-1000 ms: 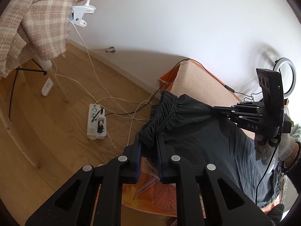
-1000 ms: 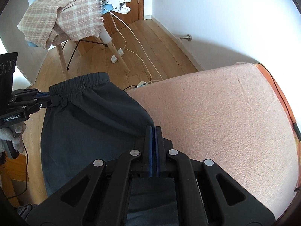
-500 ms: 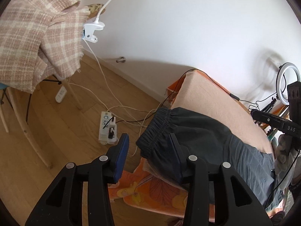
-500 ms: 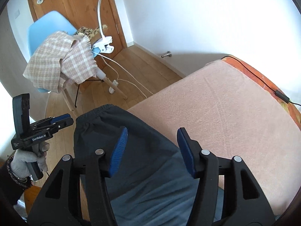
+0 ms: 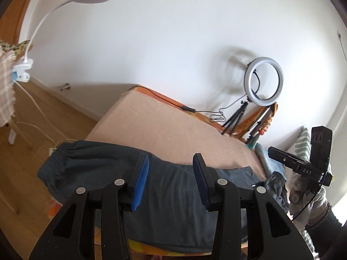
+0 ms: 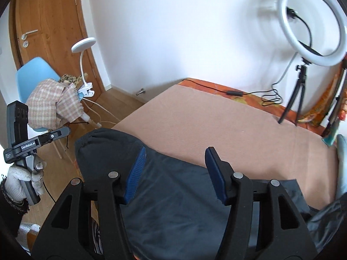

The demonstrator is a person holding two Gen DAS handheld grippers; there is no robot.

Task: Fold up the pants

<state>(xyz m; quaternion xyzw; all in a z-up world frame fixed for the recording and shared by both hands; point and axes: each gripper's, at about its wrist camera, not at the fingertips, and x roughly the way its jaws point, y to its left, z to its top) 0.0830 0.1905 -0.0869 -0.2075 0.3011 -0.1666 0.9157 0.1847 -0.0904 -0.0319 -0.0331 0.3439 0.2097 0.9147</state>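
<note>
Dark grey pants (image 5: 173,195) lie flat along the near edge of a bed covered by a peach blanket (image 5: 164,127). Their elastic waistband (image 5: 63,158) lies at the left end, by the bed's corner. My left gripper (image 5: 170,171) is open and empty above the pants. My right gripper (image 6: 174,164) is open and empty above the pants (image 6: 173,205) too. Each gripper shows in the other's view: the right one (image 5: 303,164) at far right, the left one (image 6: 39,143) at far left, both held off the cloth.
A ring light on a tripod (image 6: 312,21) and its cable stand at the bed's far edge by the white wall. A blue chair with a checked blanket (image 6: 54,101) and a clip lamp (image 6: 83,43) stand on the wooden floor to the left. More clothes (image 5: 275,182) lie at right.
Both grippers were shut on the waistband and held it up a second ago. They let go, opened, and lifted away; the pants now lie flat on the bed.
</note>
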